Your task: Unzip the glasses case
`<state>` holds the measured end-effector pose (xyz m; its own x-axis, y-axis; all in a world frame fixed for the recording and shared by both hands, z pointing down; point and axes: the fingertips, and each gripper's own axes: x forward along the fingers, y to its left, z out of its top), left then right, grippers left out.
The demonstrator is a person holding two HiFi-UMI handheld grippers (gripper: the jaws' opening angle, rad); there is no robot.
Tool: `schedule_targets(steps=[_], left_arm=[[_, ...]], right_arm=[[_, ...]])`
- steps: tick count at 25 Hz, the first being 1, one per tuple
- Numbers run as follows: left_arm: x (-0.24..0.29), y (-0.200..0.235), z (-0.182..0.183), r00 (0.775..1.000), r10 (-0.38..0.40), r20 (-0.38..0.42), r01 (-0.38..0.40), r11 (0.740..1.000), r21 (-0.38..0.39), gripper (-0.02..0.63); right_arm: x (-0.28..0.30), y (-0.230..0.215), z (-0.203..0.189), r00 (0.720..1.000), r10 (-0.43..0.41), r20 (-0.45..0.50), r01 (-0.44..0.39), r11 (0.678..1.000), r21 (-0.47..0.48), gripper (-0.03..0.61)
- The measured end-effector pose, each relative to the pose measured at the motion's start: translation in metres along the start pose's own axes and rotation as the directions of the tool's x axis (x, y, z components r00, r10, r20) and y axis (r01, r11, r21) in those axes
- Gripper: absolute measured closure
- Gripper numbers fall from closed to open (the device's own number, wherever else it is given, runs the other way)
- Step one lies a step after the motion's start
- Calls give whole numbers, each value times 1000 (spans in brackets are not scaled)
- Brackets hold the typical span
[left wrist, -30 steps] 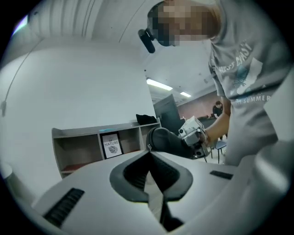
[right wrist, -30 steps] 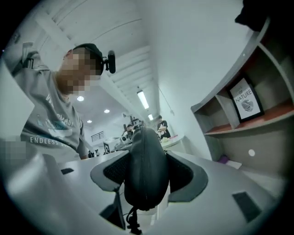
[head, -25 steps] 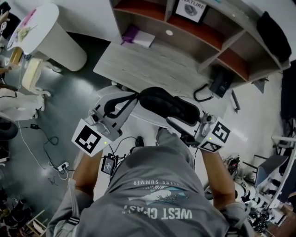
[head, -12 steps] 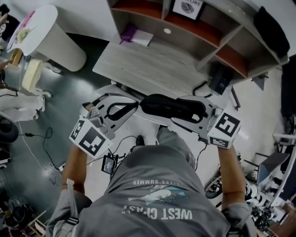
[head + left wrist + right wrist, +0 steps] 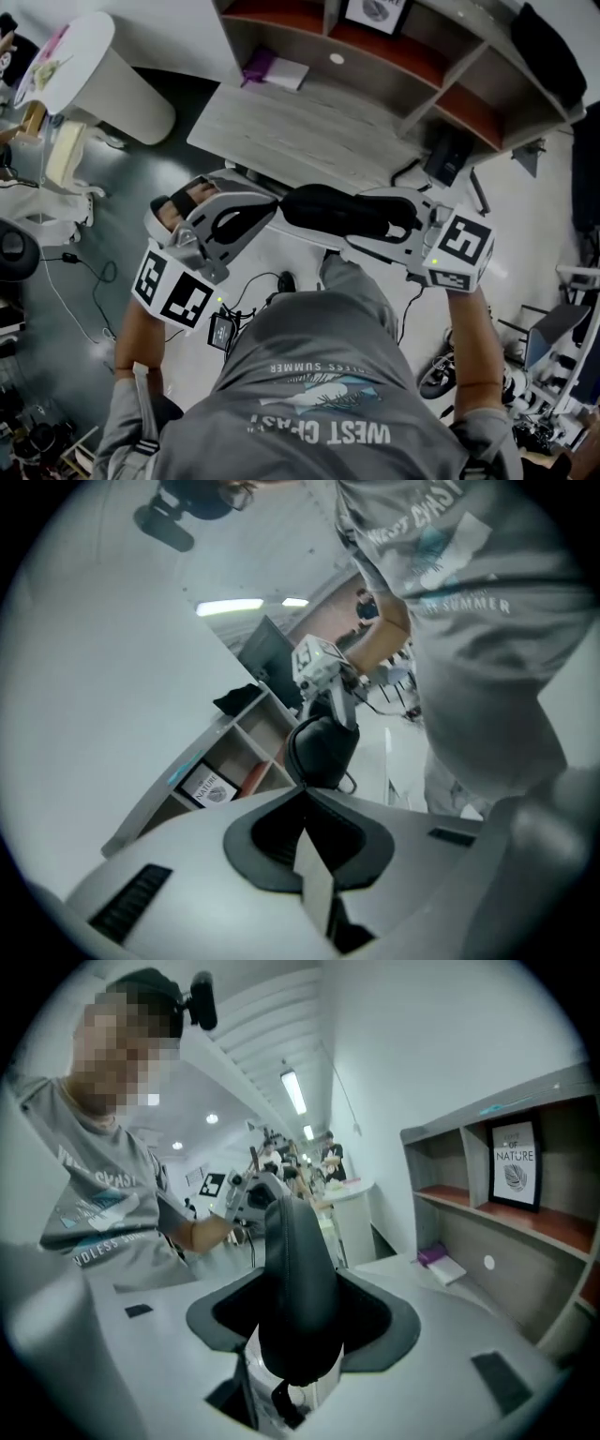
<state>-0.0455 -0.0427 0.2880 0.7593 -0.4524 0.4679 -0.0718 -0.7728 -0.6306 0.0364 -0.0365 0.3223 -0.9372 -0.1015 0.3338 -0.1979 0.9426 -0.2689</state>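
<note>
We log: right gripper jaws just closing, clamped on glasses case | left gripper pinched together at case's 9 o'clock end.

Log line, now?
right hand-held gripper: jaws just closed further on black oval glasses case | left hand-held gripper: shut at case end

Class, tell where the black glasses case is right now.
Head view, centre: the glasses case is in mid-air in front of the person's grey shirt, clamped in the right gripper, with the left gripper shut at its left end.

"NATURE" on framed picture; "WEST", "SUMMER" on grey shirt
</note>
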Motion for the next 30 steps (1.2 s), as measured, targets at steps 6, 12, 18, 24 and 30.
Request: schedule_targets(steps=[6, 12, 18, 24, 30], left_arm=[[-17, 37, 29, 946, 244, 214, -162, 926, -341, 617], [-18, 44, 22, 913, 338, 230, -191, 850, -492, 618], [-7, 24, 14, 982, 141, 129, -108, 966, -237, 617], [-5, 7, 13, 1000, 18, 5, -18, 998, 53, 617], [4, -5, 0, 991, -9, -130, 32, 983, 182, 617]], right_arm=[[-28, 3, 47, 878, 13, 479, -39, 998, 45, 325], [-31, 1, 53, 801, -58, 596, -43, 987, 154, 327], [-27, 2, 43, 948, -66, 311, 60, 998, 29, 339], [-6, 6, 27, 997, -66, 50, 69, 996, -58, 341], [8, 2, 18, 984, -151, -96, 139, 983, -123, 339]])
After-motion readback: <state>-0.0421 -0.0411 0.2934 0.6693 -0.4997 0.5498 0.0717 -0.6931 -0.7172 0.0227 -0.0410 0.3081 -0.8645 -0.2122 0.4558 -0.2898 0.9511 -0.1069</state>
